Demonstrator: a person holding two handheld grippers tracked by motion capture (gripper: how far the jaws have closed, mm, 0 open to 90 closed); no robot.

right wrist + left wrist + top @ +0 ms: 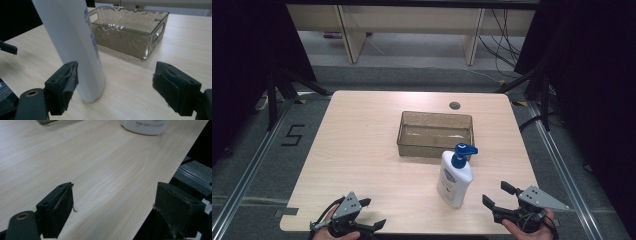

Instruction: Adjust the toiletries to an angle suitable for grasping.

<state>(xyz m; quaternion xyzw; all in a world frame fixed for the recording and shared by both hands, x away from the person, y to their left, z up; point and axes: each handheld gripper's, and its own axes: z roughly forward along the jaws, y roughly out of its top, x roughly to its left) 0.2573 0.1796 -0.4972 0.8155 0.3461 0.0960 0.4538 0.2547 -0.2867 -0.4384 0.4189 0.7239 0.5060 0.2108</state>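
Now | right claw (496, 195) spread, pump bottle (455, 179) just beside, seemingly untouched | left claw (369, 214) spread, bottle well apart

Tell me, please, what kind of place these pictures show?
Probably a lab or studio set up for recording handling tasks, not a home. A bare wooden table stands between black curtains, a "5" is taped on the floor, and loose cables run along the back wall.

Bottle (455, 177) upright on table (362, 150), just before bin (435, 134).
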